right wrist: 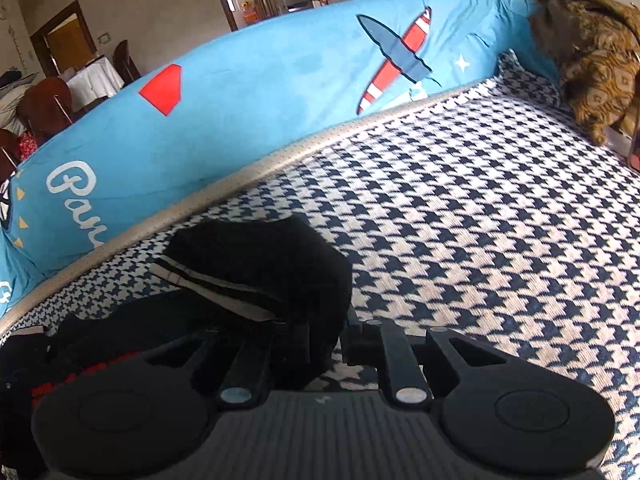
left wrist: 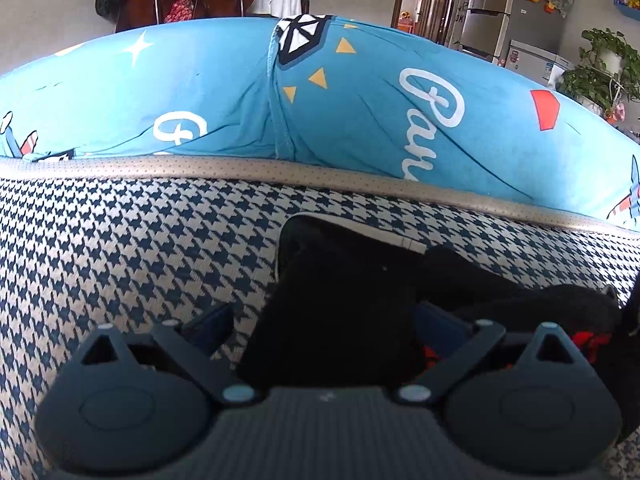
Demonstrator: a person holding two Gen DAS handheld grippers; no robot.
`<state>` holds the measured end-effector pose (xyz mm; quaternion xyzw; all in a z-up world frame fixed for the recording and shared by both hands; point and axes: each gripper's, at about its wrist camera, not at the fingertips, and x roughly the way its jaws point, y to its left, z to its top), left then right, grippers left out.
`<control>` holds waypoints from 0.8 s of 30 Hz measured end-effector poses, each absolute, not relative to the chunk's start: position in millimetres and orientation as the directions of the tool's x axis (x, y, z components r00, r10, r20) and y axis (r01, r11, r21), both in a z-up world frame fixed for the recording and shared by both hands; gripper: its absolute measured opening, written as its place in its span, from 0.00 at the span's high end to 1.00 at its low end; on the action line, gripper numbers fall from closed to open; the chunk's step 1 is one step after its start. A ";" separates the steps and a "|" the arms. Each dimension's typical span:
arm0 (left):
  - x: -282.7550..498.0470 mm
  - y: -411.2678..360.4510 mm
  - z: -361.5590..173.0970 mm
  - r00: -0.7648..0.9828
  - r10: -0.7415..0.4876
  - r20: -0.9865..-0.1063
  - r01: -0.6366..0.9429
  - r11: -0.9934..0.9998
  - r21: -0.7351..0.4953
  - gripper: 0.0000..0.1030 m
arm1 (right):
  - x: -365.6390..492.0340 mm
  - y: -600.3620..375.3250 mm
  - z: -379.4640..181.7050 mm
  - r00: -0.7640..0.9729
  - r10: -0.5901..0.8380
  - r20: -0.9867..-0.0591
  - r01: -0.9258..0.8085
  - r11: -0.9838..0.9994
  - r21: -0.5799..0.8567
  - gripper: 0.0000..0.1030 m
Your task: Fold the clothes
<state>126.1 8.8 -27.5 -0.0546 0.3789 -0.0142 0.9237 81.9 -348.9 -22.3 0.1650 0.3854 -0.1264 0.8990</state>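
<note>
A black garment point(left wrist: 340, 280) lies bunched on the houndstooth sofa seat point(left wrist: 120, 248). My left gripper point(left wrist: 324, 316) stands open over it, its blue pads point(left wrist: 212, 320) spread wide on either side of the cloth, with a strip of seat showing beside the left pad. In the right wrist view the same black garment point(right wrist: 260, 256) shows a pale stripe point(right wrist: 208, 284) and some red point(right wrist: 92, 372) at its left end. My right gripper point(right wrist: 326, 340) is shut on the right edge of the black garment, fingers drawn close together low over the seat.
A blue printed cover point(left wrist: 360, 112) drapes the sofa back behind a beige piped edge point(left wrist: 280, 168). A brown patterned throw point(right wrist: 600, 64) lies at the seat's far right. Bare houndstooth seat point(right wrist: 480, 208) stretches to the right. Chairs point(left wrist: 152, 0), a fridge point(left wrist: 488, 8) and plants point(left wrist: 600, 64) stand beyond.
</note>
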 end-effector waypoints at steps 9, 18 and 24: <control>117.0 20.2 -30.6 0.695 -0.021 -0.719 -0.054 0.995 -0.081 0.03 | 64.3 -371.2 -17.0 0.638 -0.150 -0.755 0.398 0.903 0.158 0.84; 110.6 37.1 -30.1 0.679 0.032 -0.733 -0.125 0.989 -0.073 0.03 | 50.1 -389.9 -10.9 0.616 -0.166 -0.770 0.480 0.855 0.199 0.73; 99.7 47.2 -30.3 0.663 0.041 -0.747 -0.163 0.982 -0.091 0.03 | 38.2 -398.1 0.4 0.617 -0.205 -0.760 0.516 0.834 0.194 0.66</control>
